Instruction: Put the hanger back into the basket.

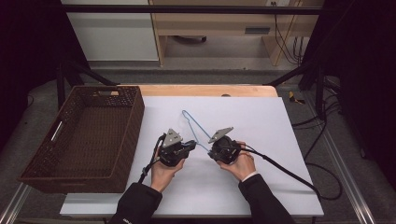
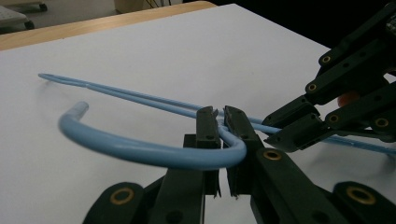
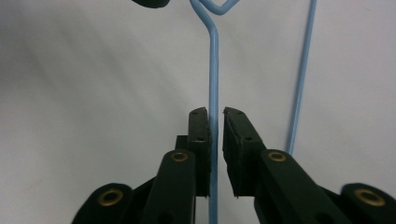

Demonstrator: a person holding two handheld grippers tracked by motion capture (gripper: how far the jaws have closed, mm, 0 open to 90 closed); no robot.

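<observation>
The left gripper point(image 1: 190, 144) is clamped on the blue wire hanger point(image 1: 195, 126), just below its hook point(image 2: 140, 149); in the left gripper view the jaws pinch the wire where the hook curves away to the left. The hanger lies on the white table sheet point(image 1: 261, 121) near its middle, its long wires running away from the person towards the far side. To the left stands a brown woven basket point(image 1: 135, 116), apart from the hanger and with nothing in it.

The right gripper point(image 1: 211, 150) grips one straight wire of the same hanger; in the right gripper view the wire runs up between the nearly closed jaws, with the second wire just beside them on the right.

Judged from this, the step in hand is a two-point hold before lifting or reshaping the hanger. To do it well, both grips should remain firm, both hands should move together, and the wire should stay centred on the pads so it cannot slip or twist.
</observation>
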